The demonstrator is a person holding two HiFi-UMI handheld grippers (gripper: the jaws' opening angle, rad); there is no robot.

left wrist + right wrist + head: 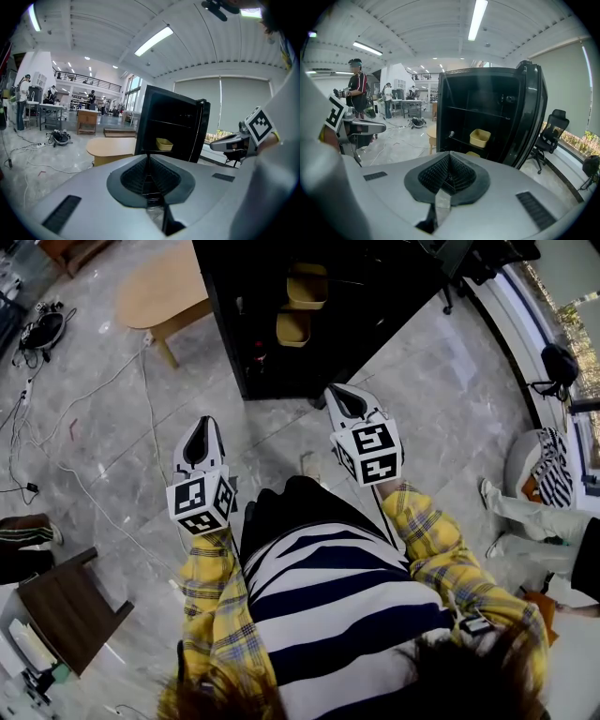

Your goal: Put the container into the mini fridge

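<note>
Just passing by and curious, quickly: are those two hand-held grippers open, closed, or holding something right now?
Left hand-held gripper: closed, holding nothing.
Right hand-held gripper: closed, holding nothing.

Yellow containers on the shelves of an open black mini fridge (pixel 487 101)

The mini fridge stands upright on the floor, its door (pixel 530 122) swung wide open on the right in the right gripper view. A pale yellow, open-topped upper container (pixel 480 138) sits upright on a middle shelf. A lower container (pixel 472 153) of the same yellow rests on the level beneath, only partly in sight.
</note>
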